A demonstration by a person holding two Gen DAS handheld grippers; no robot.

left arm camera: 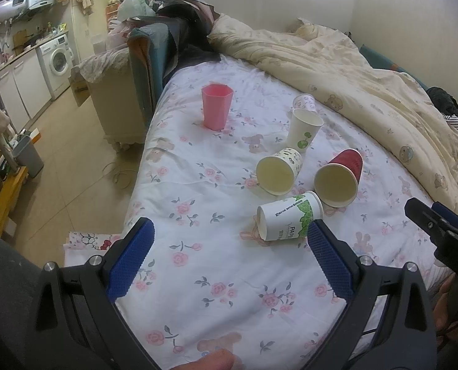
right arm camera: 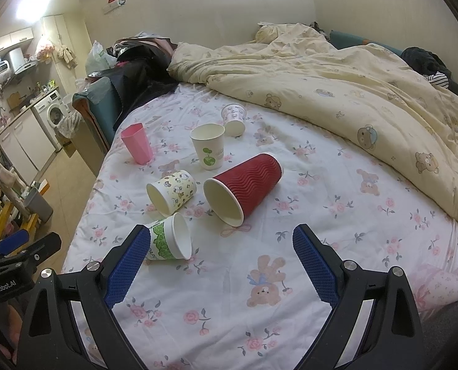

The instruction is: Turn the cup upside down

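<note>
Several cups lie on a flowered bed sheet. A pink plastic cup and a white paper cup with a green sprout stand upright. A red ribbed cup, a cartoon-print cup, a green-leaf white cup and a small patterned cup lie on their sides. My left gripper is open and empty, just short of the green-leaf cup. My right gripper is open and empty, in front of the red cup.
A cream quilt is bunched along the right and far side of the bed. Dark clothes are piled at the far end. The bed's left edge drops to a tiled floor, with a grey bin and a washing machine.
</note>
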